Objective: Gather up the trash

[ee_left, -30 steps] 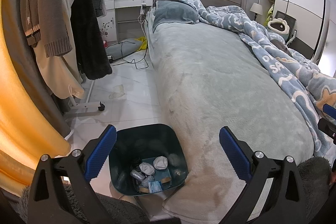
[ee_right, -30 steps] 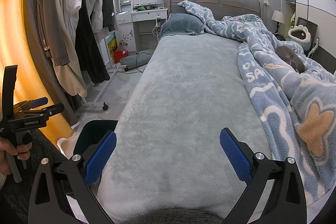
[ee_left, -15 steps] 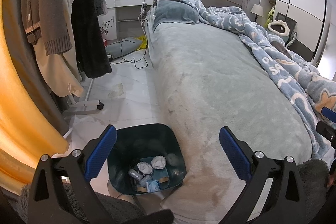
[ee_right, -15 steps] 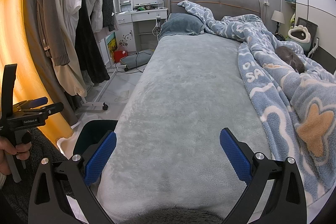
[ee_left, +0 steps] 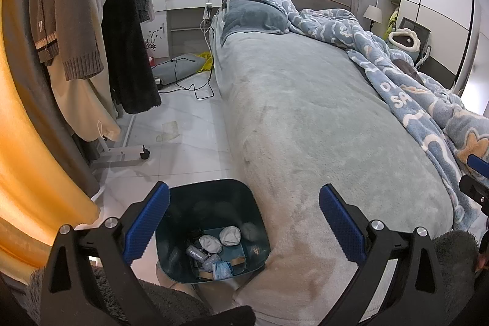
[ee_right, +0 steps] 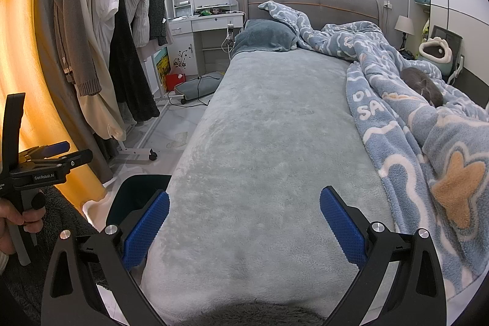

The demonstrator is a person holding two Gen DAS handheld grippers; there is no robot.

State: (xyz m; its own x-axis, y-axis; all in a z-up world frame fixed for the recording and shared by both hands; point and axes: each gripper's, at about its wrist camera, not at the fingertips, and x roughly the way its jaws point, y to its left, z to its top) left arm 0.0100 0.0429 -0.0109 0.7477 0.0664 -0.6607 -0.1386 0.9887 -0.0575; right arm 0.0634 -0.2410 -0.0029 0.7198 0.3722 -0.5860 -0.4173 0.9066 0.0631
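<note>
A dark teal trash bin (ee_left: 183,199) stands on the floor against the bed's near left corner. It holds crumpled white tissues (ee_left: 230,235) and small wrappers (ee_left: 221,269). My left gripper (ee_left: 243,222) is open and empty, above the bin and the bed edge. My right gripper (ee_right: 244,226) is open and empty over the grey bedspread (ee_right: 275,127). The bin's rim (ee_right: 134,191) shows at the left of the right wrist view. A pale scrap (ee_left: 168,132) lies on the tiled floor beside the bed.
A rack of hanging clothes (ee_left: 122,29) lines the left side, its wheeled base (ee_left: 125,155) on the floor. A blue patterned blanket (ee_right: 428,127) with a grey cat (ee_right: 423,84) covers the bed's right. A white dresser (ee_left: 186,2), cables (ee_left: 195,84) and an orange curtain (ee_left: 27,142) stand nearby.
The left wrist view has shifted slightly, so the bin sits a little lower and more central. The right gripper has stayed still. Both stay open.
</note>
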